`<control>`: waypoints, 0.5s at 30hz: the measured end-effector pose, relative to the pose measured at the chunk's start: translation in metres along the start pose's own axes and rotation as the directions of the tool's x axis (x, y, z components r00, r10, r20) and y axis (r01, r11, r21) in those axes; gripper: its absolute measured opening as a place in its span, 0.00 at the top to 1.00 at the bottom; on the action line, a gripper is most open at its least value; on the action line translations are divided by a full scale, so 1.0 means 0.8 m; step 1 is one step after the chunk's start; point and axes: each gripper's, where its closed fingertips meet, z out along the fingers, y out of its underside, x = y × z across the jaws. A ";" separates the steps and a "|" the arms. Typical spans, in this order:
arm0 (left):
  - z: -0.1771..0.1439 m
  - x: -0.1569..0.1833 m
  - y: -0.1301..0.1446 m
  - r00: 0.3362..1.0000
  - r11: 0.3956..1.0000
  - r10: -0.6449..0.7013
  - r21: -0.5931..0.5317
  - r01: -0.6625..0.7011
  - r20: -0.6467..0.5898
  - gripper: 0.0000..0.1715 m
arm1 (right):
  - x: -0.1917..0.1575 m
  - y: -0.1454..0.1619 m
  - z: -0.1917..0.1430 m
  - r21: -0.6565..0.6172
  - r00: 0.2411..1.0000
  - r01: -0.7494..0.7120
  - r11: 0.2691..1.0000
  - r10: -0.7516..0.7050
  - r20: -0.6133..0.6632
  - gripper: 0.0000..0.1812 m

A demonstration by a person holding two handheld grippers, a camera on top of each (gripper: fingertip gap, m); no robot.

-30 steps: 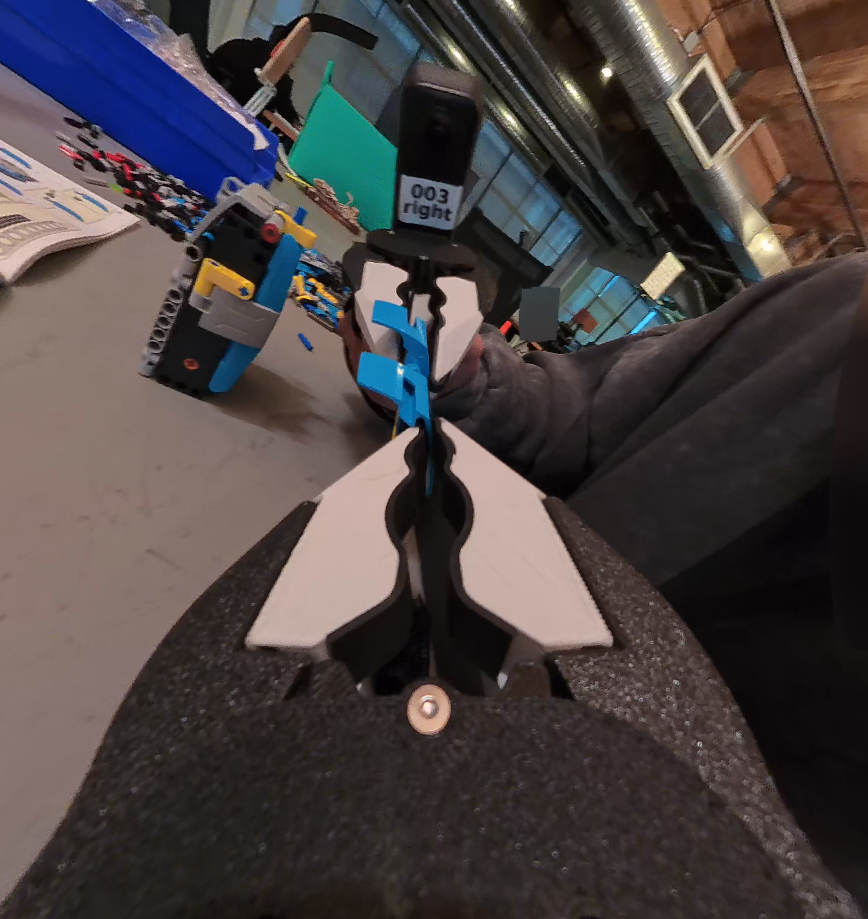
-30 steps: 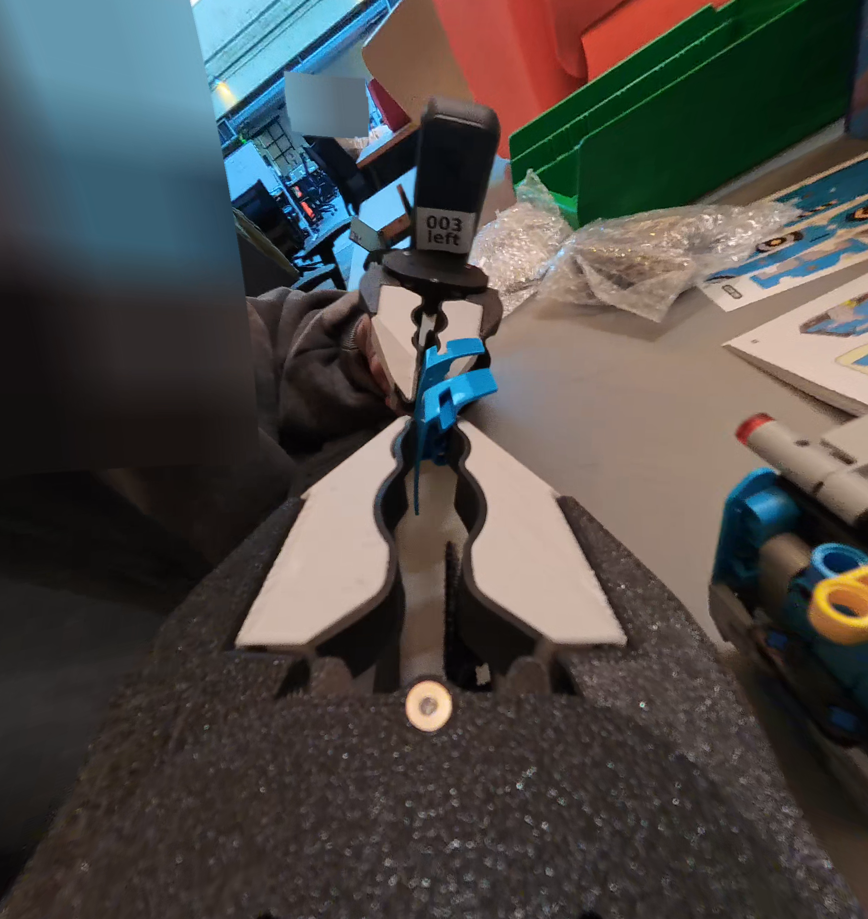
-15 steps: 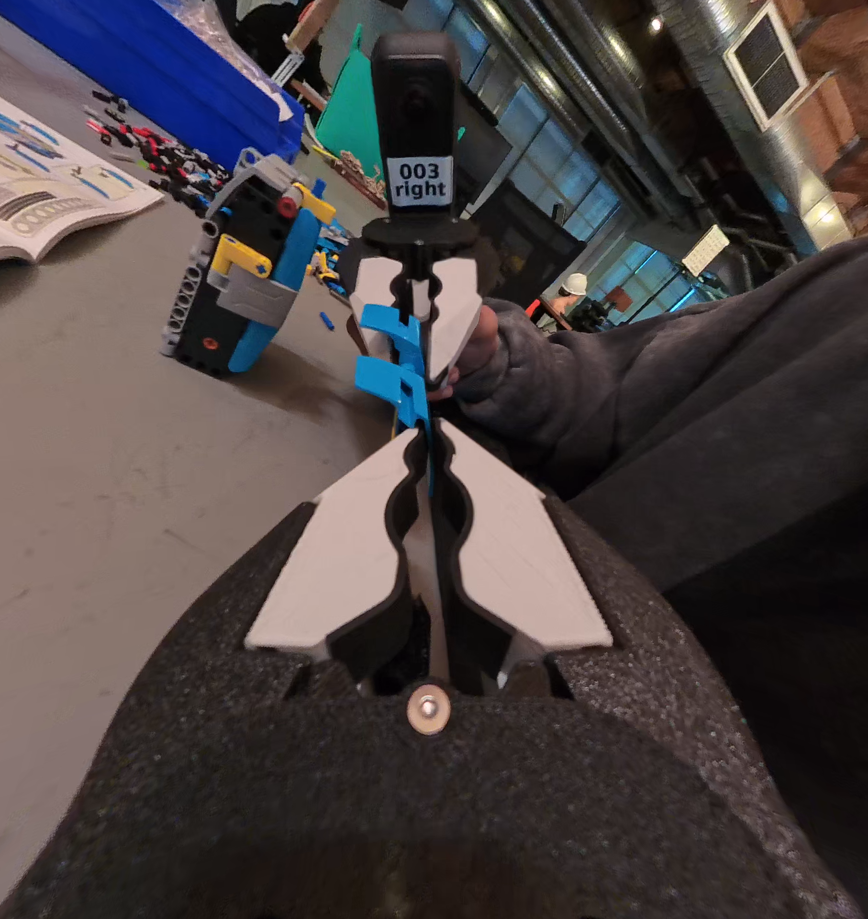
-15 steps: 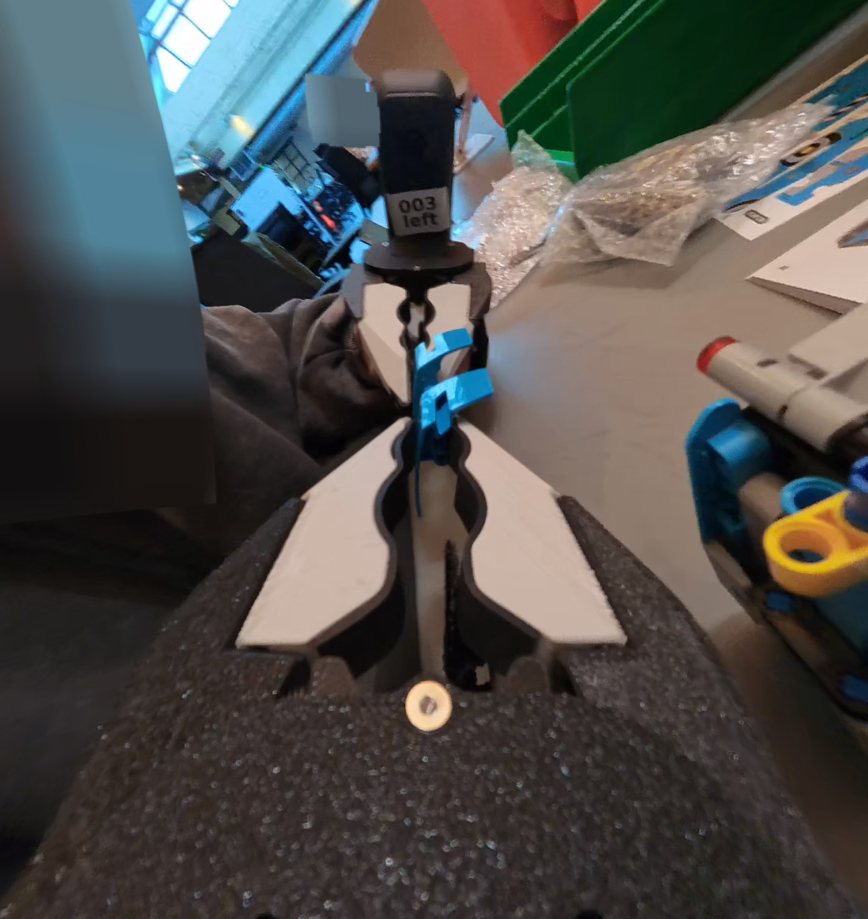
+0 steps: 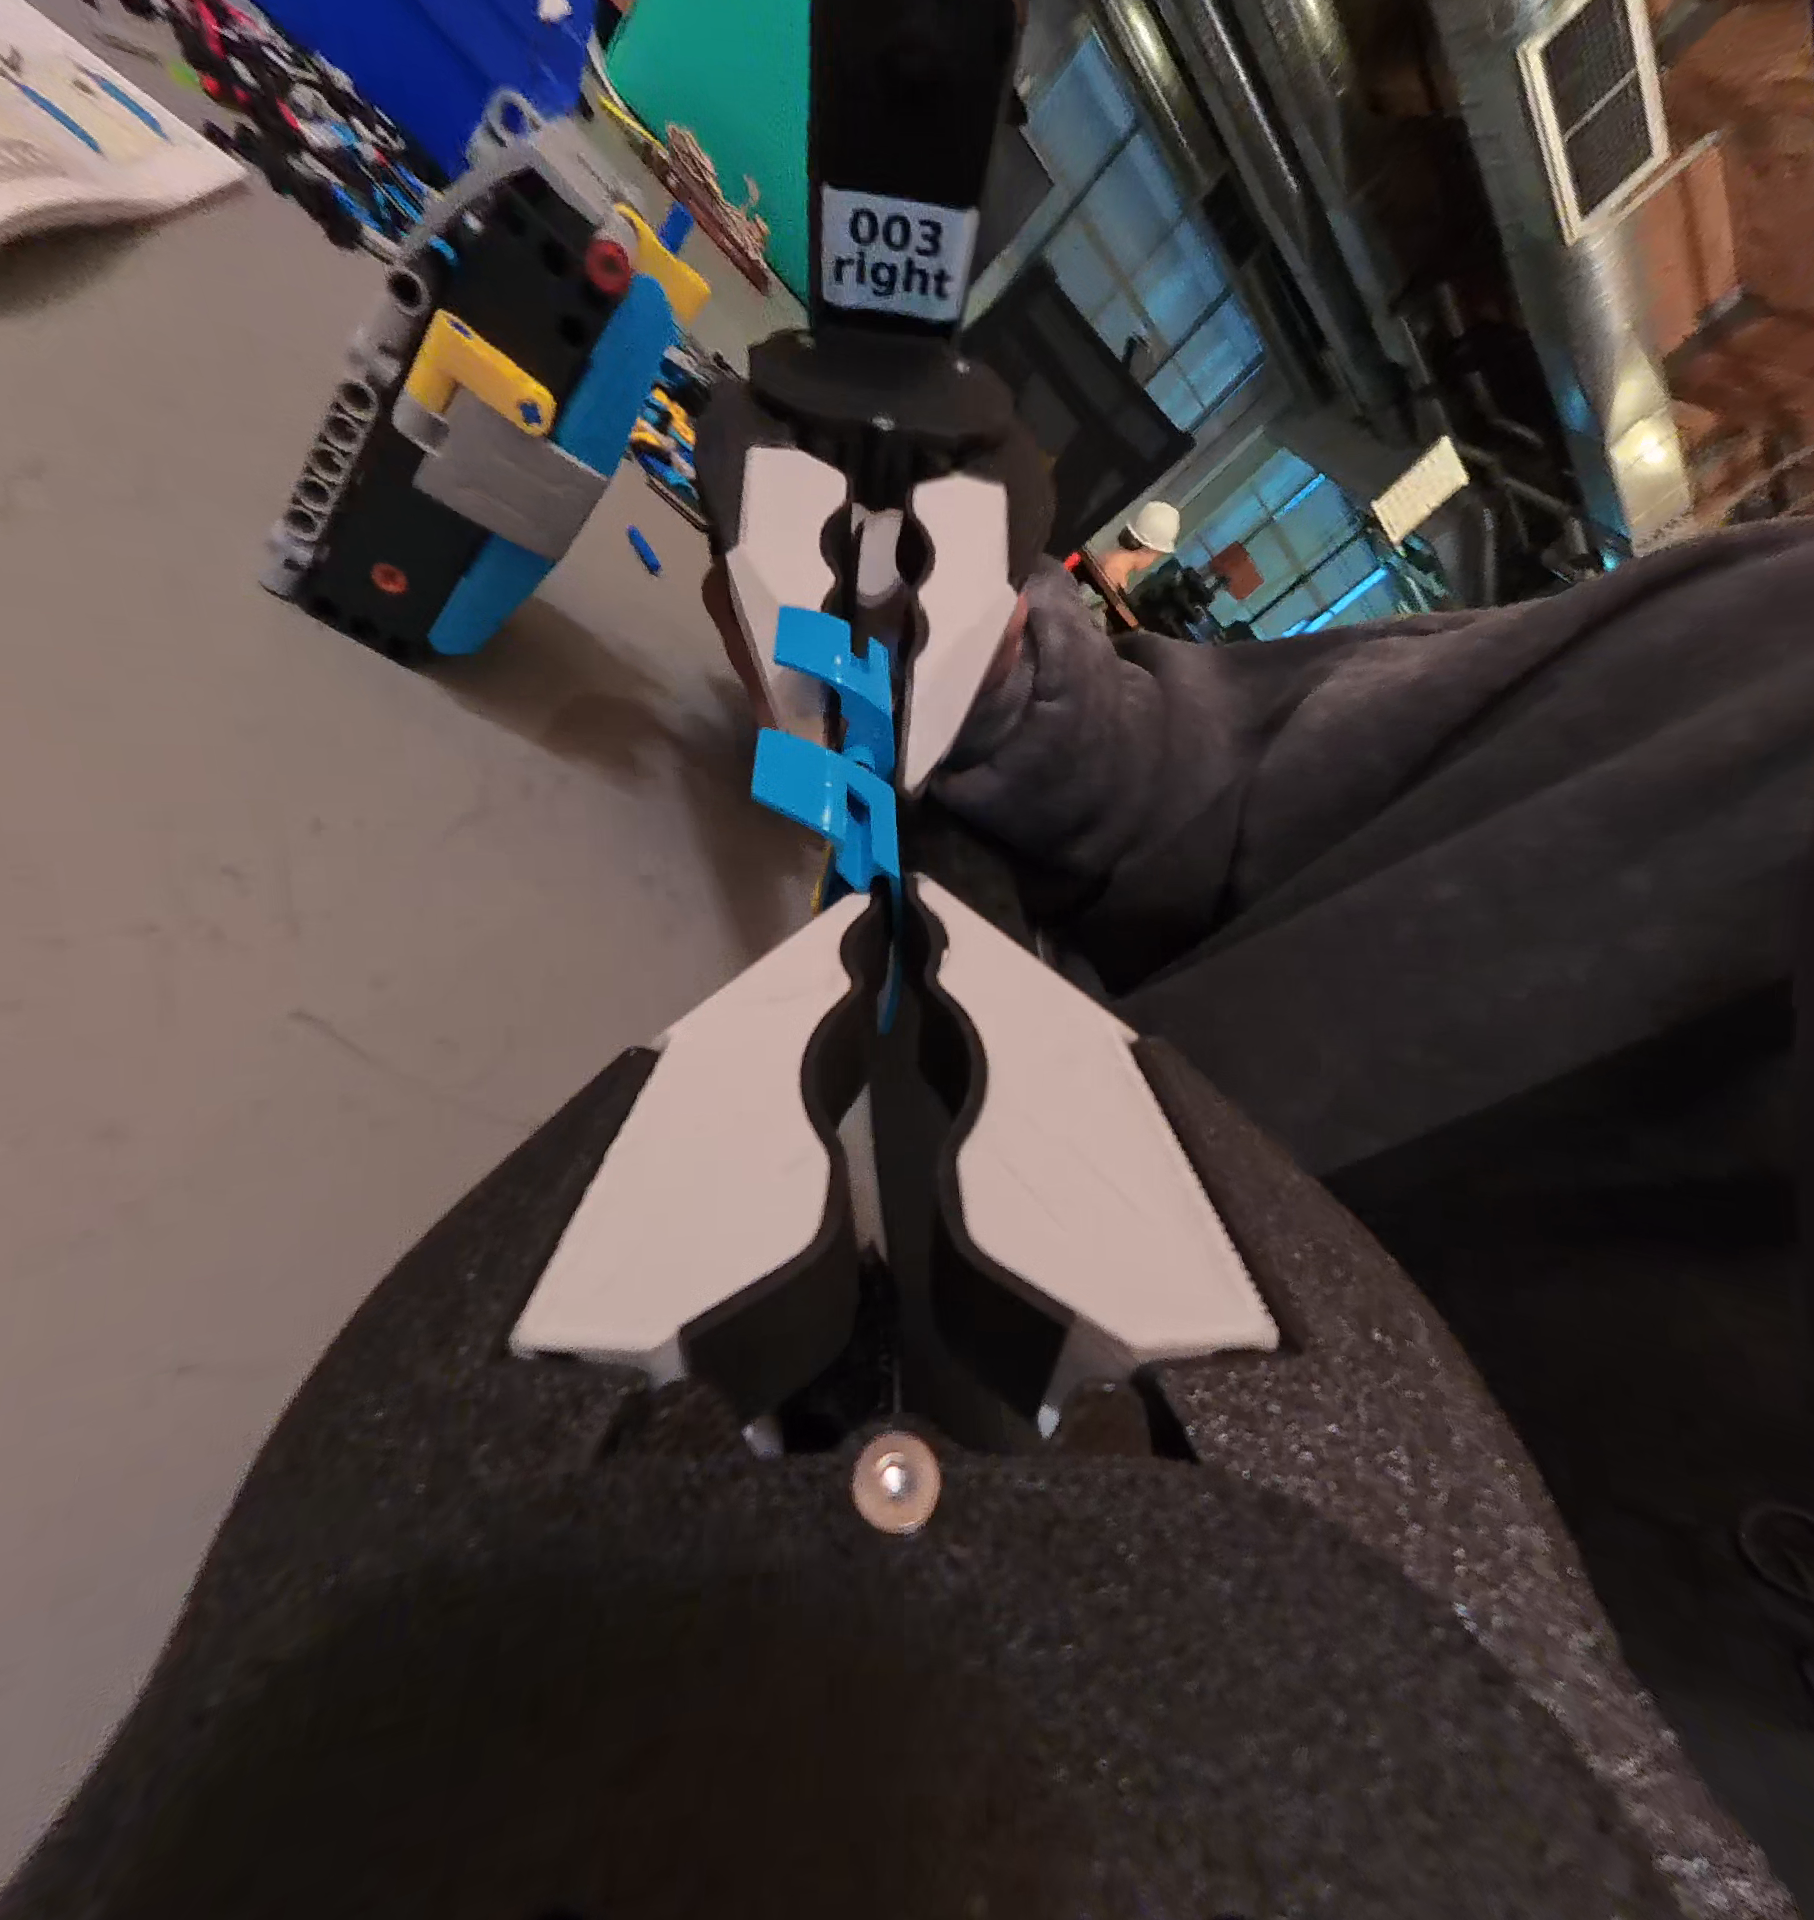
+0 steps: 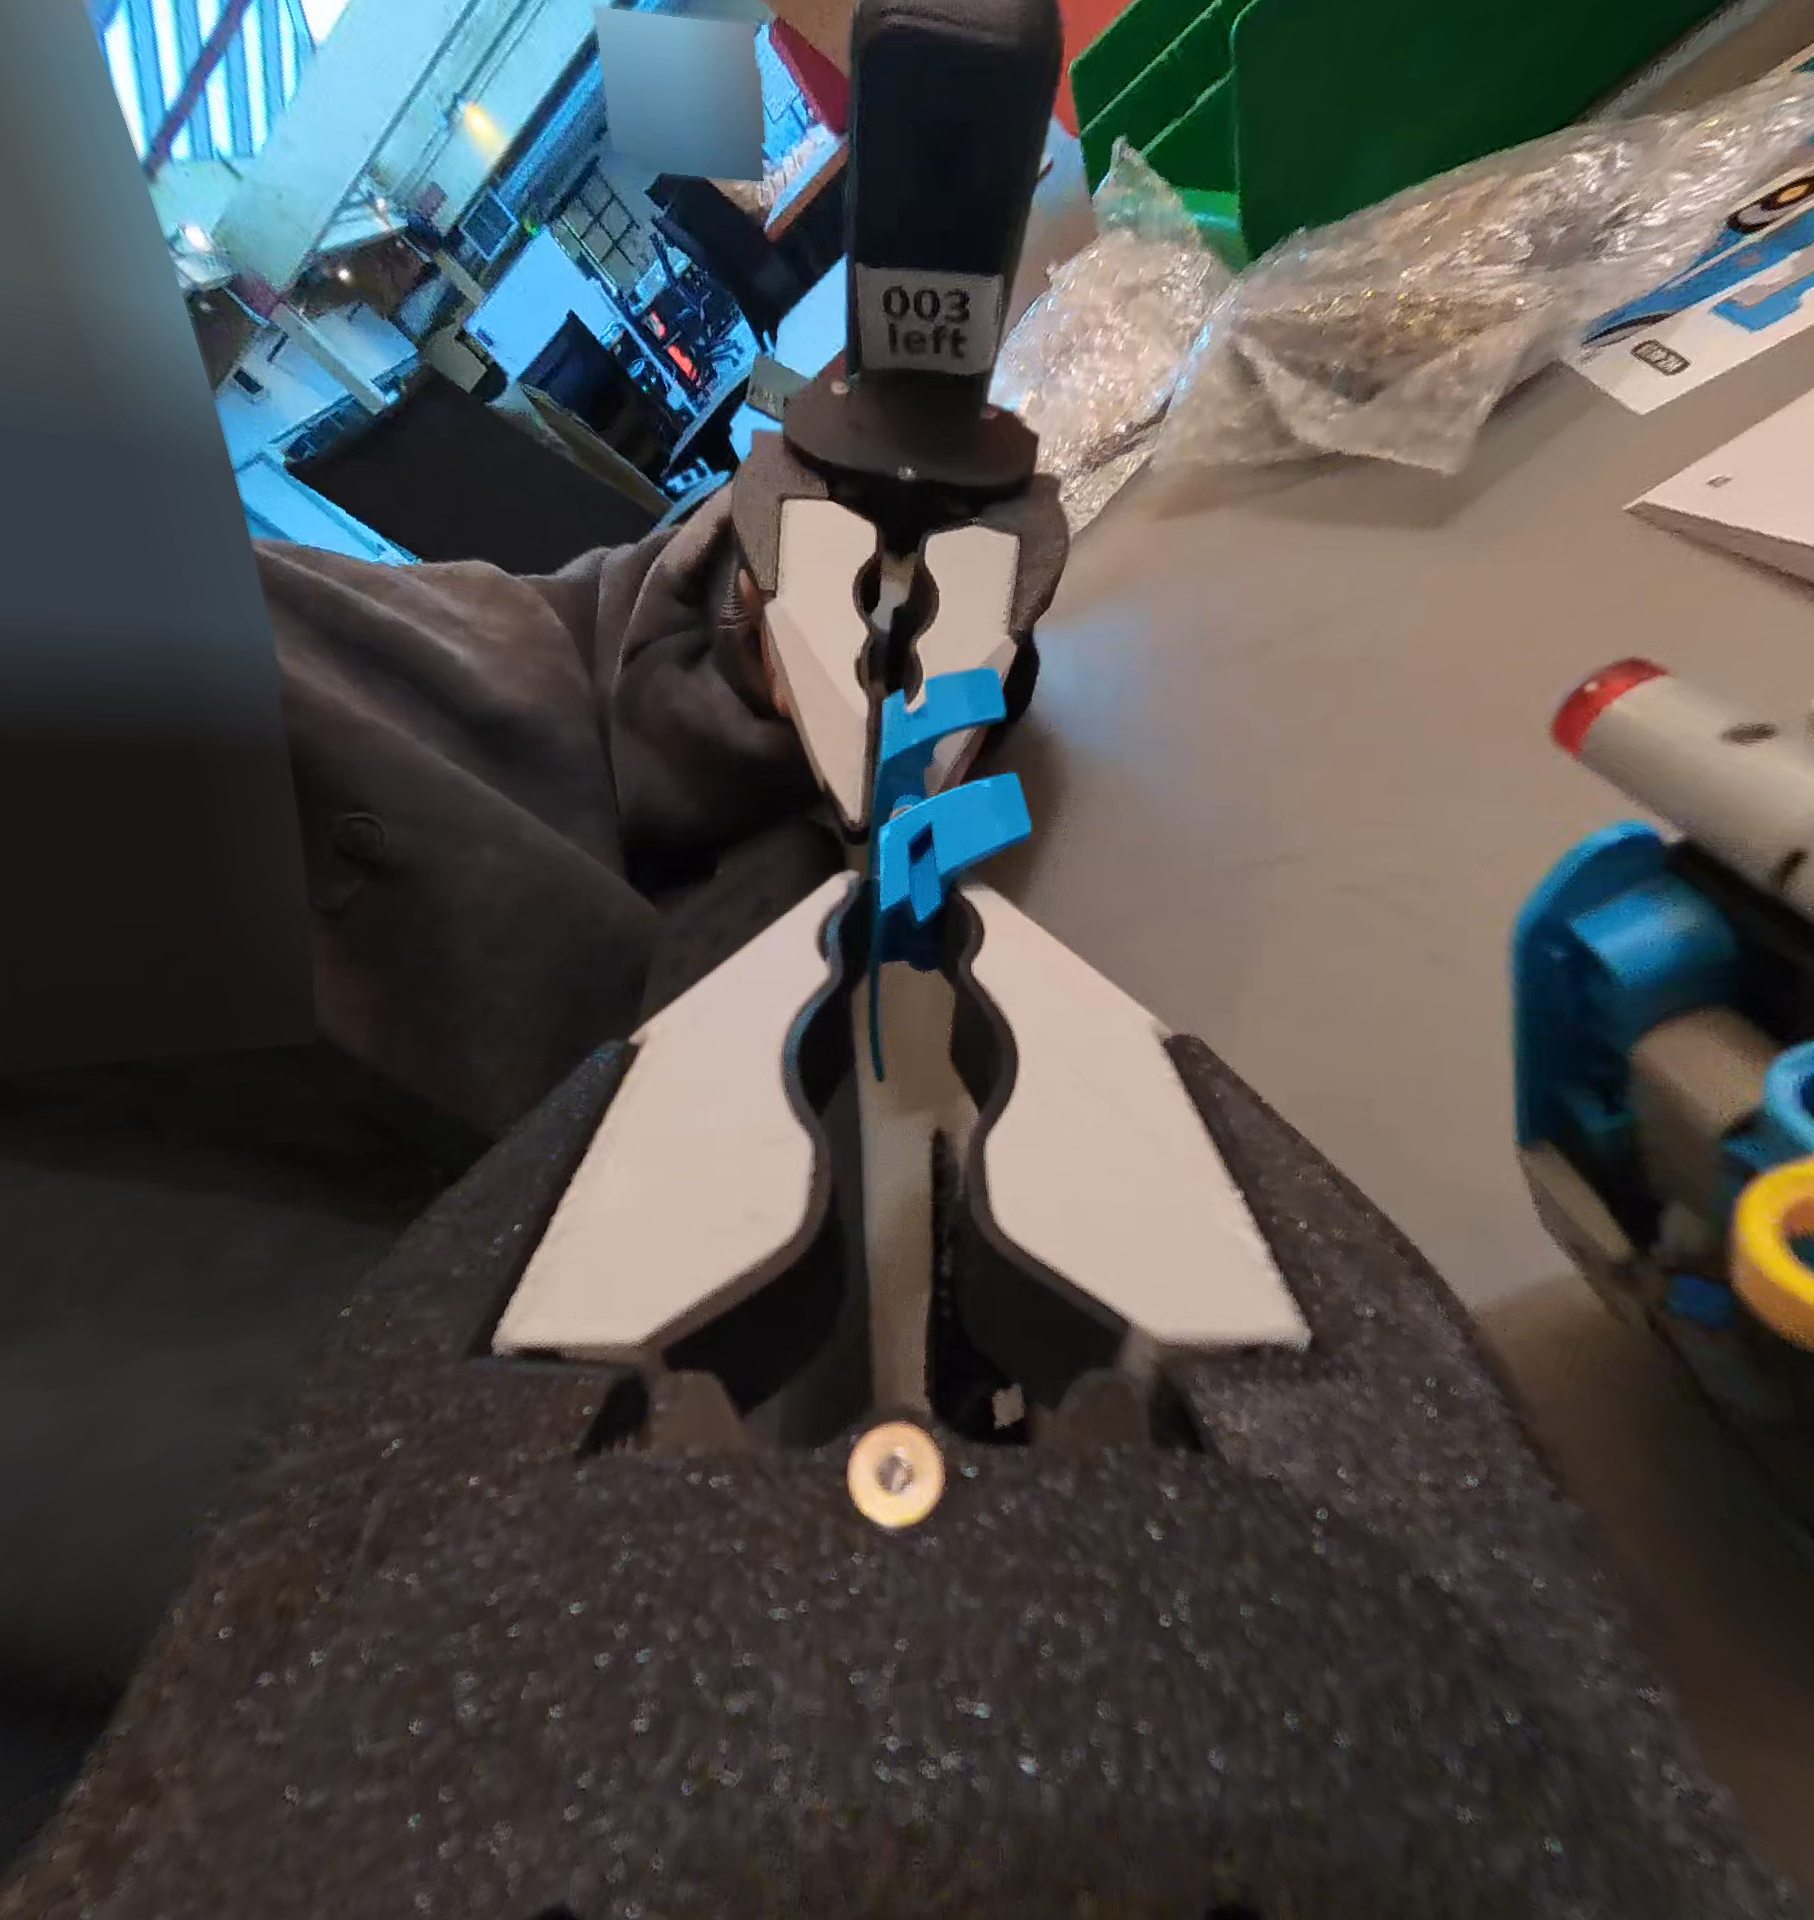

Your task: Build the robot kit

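Note:
My left gripper [image 5: 887, 894] and my right gripper [image 6: 898, 894] point at each other, tip to tip, above the grey table [image 5: 207, 935]. Both are shut on a thin blue plastic piece [image 5: 830, 769] with two curved tabs, one gripper at each end. The blue piece also shows in the right wrist view [image 6: 944, 821]. I cannot tell whether it is one part or two joined parts. The right gripper [image 5: 882, 758] faces me in the left wrist view, and the left gripper [image 6: 861, 810] faces me in the right wrist view.
A black, blue and yellow brick-built model [image 5: 487, 436] stands on the table, close to my right gripper [image 6: 1713, 1039]. Instruction booklets [image 6: 1765, 468], crumpled plastic bags [image 6: 1350, 312], a green bin [image 6: 1402, 104], a blue bin [image 5: 446, 62] and loose small parts [image 5: 290, 83] lie beyond. A person's dark sleeve [image 5: 1402, 831] is beside the grippers. My left and right fingertips are right by each other.
Both grippers stay shut on the blue piece. The pair has tilted and shifted, so the brick-built model looms closer in the right wrist view.

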 end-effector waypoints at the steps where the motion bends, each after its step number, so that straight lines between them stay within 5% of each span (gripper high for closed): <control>1: 0.000 -0.005 0.000 1.000 1.000 0.005 0.001 -0.005 0.026 1.00 | 0.006 0.000 0.000 -0.002 1.000 0.008 1.000 -0.008 -0.030 0.94; 15: 0.005 -0.005 0.011 0.999 0.998 0.029 -0.054 -0.028 0.034 1.00 | 0.006 0.017 0.002 -0.093 0.988 0.116 0.989 -0.124 -0.093 0.94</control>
